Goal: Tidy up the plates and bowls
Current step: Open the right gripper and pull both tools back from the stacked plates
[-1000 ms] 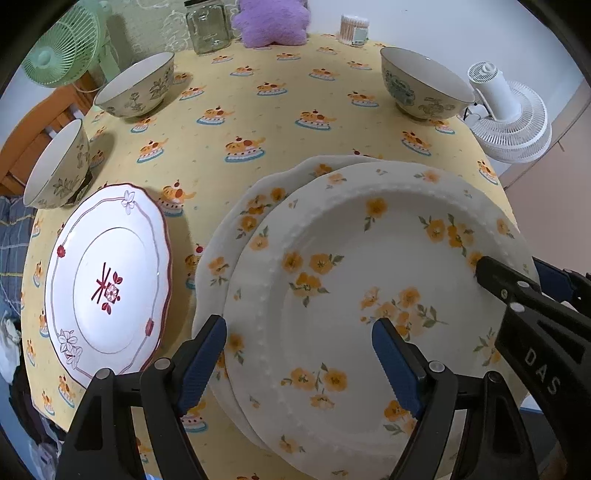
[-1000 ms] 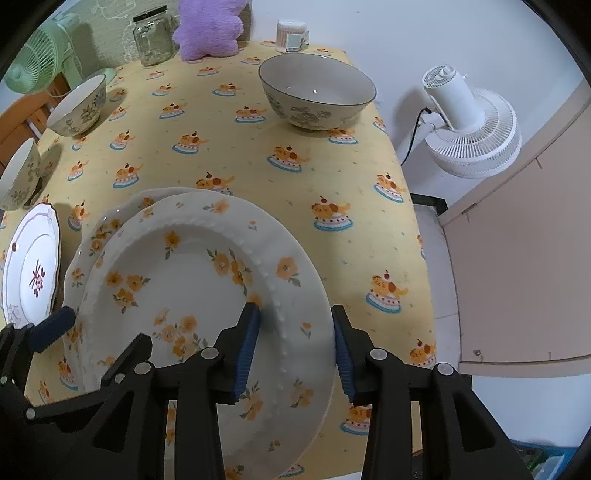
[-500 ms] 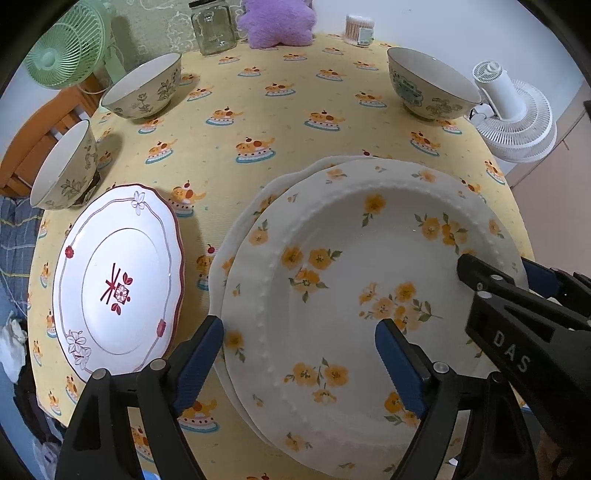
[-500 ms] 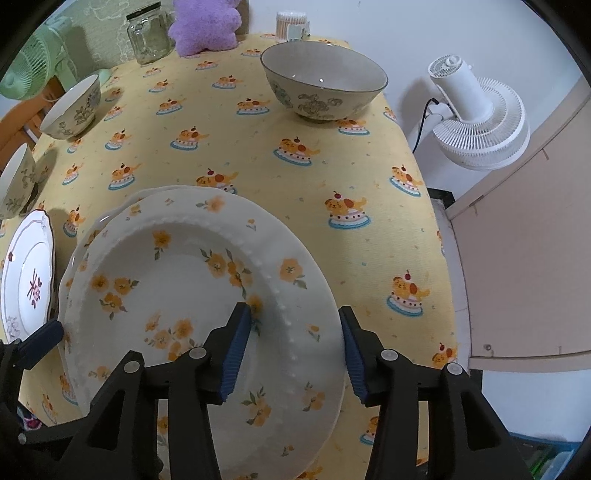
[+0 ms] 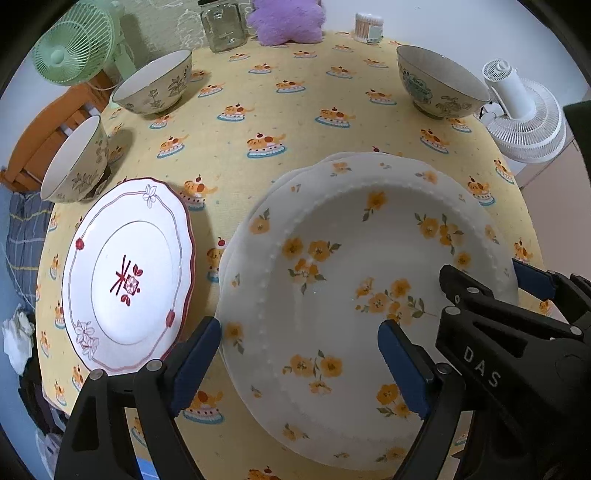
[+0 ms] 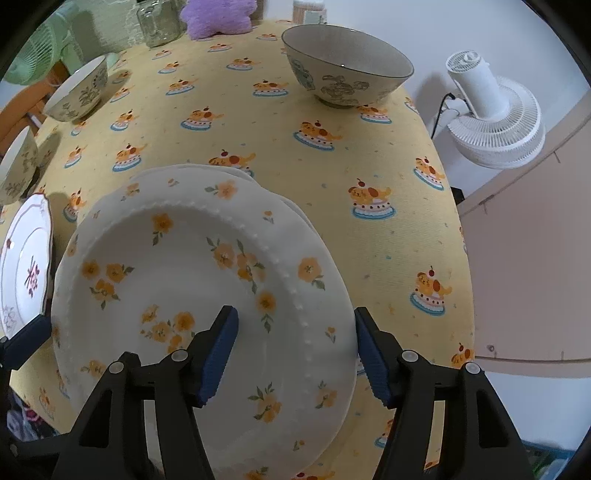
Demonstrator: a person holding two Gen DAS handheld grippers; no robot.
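Note:
A white plate with orange flowers lies on top of a second white plate on the yellow tablecloth; it also shows in the right wrist view. My left gripper is open over its near left rim. My right gripper is open, its fingers astride the plate's right rim without gripping it; it also shows in the left wrist view. A white plate with red trim lies to the left. Three bowls stand apart: far right, far left, left edge.
A glass jar, a purple plush and a small white container stand at the table's far edge. A green fan is at the far left, a white fan beyond the right edge.
My right gripper has opened wider around the flowered plate's rim and drawn back a little. The flowered plate has settled lower onto the plate beneath. My left gripper stays open.

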